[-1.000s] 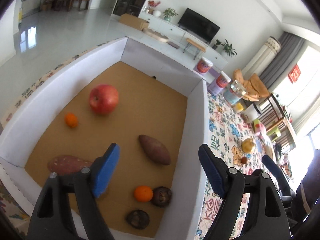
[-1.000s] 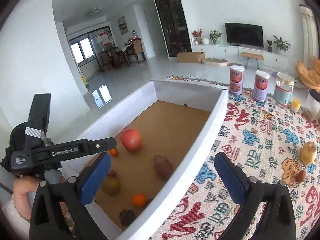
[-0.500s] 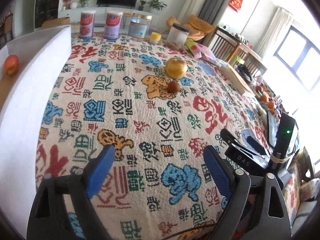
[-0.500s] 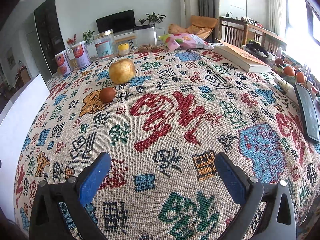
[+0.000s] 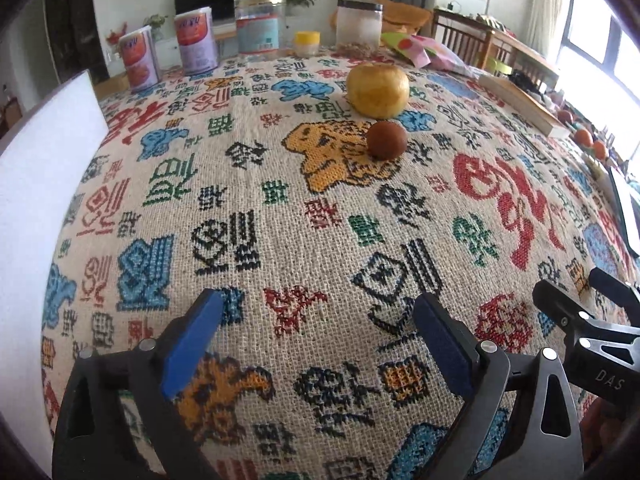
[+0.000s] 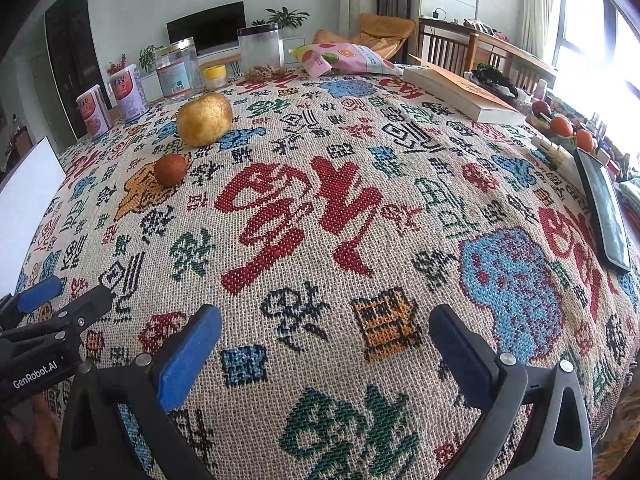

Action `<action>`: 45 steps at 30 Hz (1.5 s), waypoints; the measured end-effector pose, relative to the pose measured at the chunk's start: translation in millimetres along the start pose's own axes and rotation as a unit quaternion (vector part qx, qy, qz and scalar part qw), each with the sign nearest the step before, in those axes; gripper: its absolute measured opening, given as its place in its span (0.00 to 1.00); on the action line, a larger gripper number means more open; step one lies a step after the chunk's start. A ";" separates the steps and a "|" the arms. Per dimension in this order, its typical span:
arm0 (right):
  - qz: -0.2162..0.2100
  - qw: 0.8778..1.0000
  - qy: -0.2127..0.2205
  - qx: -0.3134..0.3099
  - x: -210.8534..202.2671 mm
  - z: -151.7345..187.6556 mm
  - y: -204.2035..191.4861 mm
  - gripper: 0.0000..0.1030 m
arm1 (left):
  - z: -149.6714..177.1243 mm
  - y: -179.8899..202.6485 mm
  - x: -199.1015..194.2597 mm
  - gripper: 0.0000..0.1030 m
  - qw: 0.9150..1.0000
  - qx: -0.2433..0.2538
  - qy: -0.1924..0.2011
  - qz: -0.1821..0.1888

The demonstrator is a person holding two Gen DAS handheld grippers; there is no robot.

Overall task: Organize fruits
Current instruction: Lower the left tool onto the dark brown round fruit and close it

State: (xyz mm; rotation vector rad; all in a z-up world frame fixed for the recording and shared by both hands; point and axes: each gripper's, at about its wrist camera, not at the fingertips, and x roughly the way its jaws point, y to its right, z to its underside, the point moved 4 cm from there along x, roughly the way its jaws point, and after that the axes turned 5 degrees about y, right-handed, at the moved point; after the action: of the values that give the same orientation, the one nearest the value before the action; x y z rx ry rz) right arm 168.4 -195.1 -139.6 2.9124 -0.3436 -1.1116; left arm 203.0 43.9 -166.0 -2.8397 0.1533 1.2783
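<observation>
- Woven cloth covers the table (image 5: 280, 216) in the left wrist view, where the left gripper (image 5: 320, 344), its blue pads spread wide and gripping nothing after just opening further, hovers low; a yellow pear (image 5: 377, 89) stands upright toward the table's far edge, a small brown fruit (image 5: 386, 140) just before it, both well ahead of the pads.
- Right wrist view: the right gripper (image 6: 324, 352) gapes empty, the same pear (image 6: 204, 119) and brown fruit (image 6: 170, 170) lying far ahead to its left, near the white box (image 6: 28, 200) at the table's left edge.
</observation>
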 end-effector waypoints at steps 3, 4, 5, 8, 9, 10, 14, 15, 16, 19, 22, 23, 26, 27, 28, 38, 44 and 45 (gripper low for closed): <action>-0.001 1.000 -0.010 0.002 4.3 2.0 0.5 1.00 | 0.5 3.5 3.1 0.98 1.000 0.007 -0.003 -0.004; 0.000 1.000 -0.011 0.001 4.4 2.5 0.0 1.00 | 0.1 3.6 4.2 0.98 1.000 0.007 -0.003 -0.004; 0.001 1.000 -0.012 -0.001 4.7 3.0 -0.3 1.00 | 0.2 3.9 4.5 0.99 1.000 0.008 -0.004 -0.004; 0.005 1.000 -0.016 -0.006 5.6 3.8 -1.3 1.00 | -0.1 4.3 5.9 0.99 1.000 0.010 -0.004 -0.006; 0.007 1.000 -0.016 -0.007 5.8 3.7 -1.7 1.00 | -0.1 4.4 5.8 0.99 1.000 0.010 -0.004 -0.006; 0.007 1.000 -0.017 -0.007 5.8 3.8 -1.9 1.00 | -0.1 4.6 5.6 0.99 1.000 0.010 -0.004 -0.006; 0.008 1.000 -0.017 -0.008 6.1 3.4 -2.2 1.00 | -0.1 4.5 5.7 0.99 1.000 0.010 -0.004 -0.006; 0.008 1.000 -0.017 -0.008 6.1 3.4 -2.2 1.00 | -0.1 4.5 5.6 1.00 1.000 0.010 -0.004 -0.006; 0.008 1.000 -0.017 -0.008 6.1 3.4 -2.3 1.00 | -0.1 4.5 5.6 1.00 1.000 0.010 -0.004 -0.006; 0.008 1.000 -0.017 -0.008 6.2 3.3 -2.4 1.00 | -0.1 4.5 5.6 1.00 1.000 0.010 -0.004 -0.007; 0.008 1.000 -0.017 -0.008 6.3 3.2 -2.5 1.00 | -0.1 4.4 5.4 1.00 1.000 0.010 -0.004 -0.007; 0.008 1.000 -0.018 -0.008 6.3 3.2 -2.5 1.00 | -0.1 4.4 5.5 1.00 1.000 0.010 -0.004 -0.007; 0.008 1.000 -0.018 -0.008 6.3 3.2 -2.5 1.00 | 0.0 4.4 5.5 1.00 1.000 0.010 -0.004 -0.007; 0.008 1.000 -0.018 -0.008 6.3 3.2 -2.5 1.00 | 0.0 4.4 5.5 1.00 1.000 0.010 -0.004 -0.007; 0.008 1.000 -0.018 -0.008 6.3 3.2 -2.6 1.00 | 0.0 4.4 5.6 1.00 1.000 0.010 -0.004 -0.007; 0.008 1.000 -0.018 -0.008 6.2 3.3 -2.6 1.00 | -0.8 3.7 5.7 0.99 1.000 0.009 -0.009 0.001; 0.008 1.000 -0.018 -0.008 6.3 3.4 -2.6 1.00 | -23.9 -1.3 11.2 0.97 0.999 -0.033 -0.014 0.033; 0.008 1.000 -0.018 -0.008 6.3 3.5 -2.6 1.00 | -32.3 -0.6 13.8 0.97 0.999 -0.040 -0.009 0.033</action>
State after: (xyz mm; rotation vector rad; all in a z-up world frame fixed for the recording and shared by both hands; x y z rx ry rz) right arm 171.2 -193.5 -146.6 2.8736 -0.3562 -1.1598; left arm 236.2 41.4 -154.9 -2.9128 0.2017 1.3528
